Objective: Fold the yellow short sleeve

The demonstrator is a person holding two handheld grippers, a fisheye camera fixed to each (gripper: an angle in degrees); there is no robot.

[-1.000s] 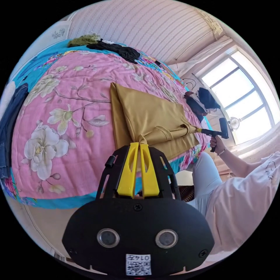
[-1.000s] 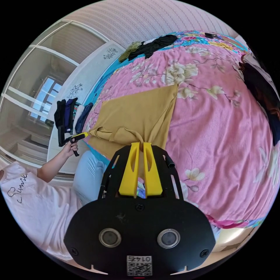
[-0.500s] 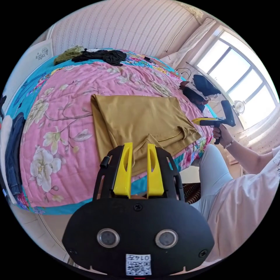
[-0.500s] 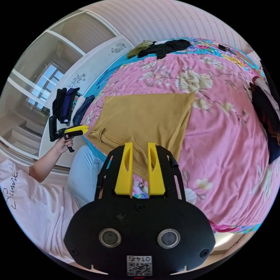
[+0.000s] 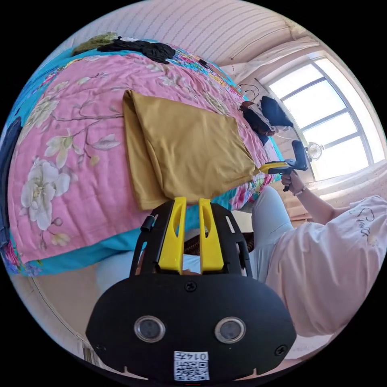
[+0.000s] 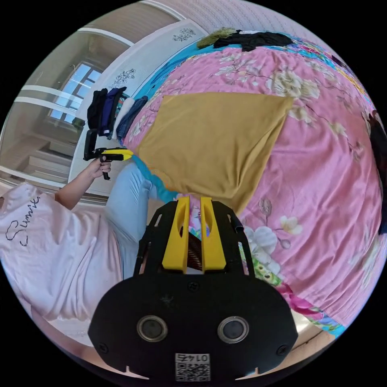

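Seemingly nearly folded, the yellow short sleeve [image 5: 181, 149] lies on the bed [image 5: 60, 169], both tongs [image 5: 188, 200] [image 6: 194, 199] slightly parted, gripping nothing.

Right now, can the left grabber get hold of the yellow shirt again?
Probably yes. The left gripper hangs just off the near edge of the yellow shirt, jaws a little apart, with nothing between them. The shirt lies flat on the pink bed cover, so pinching an edge may take care.
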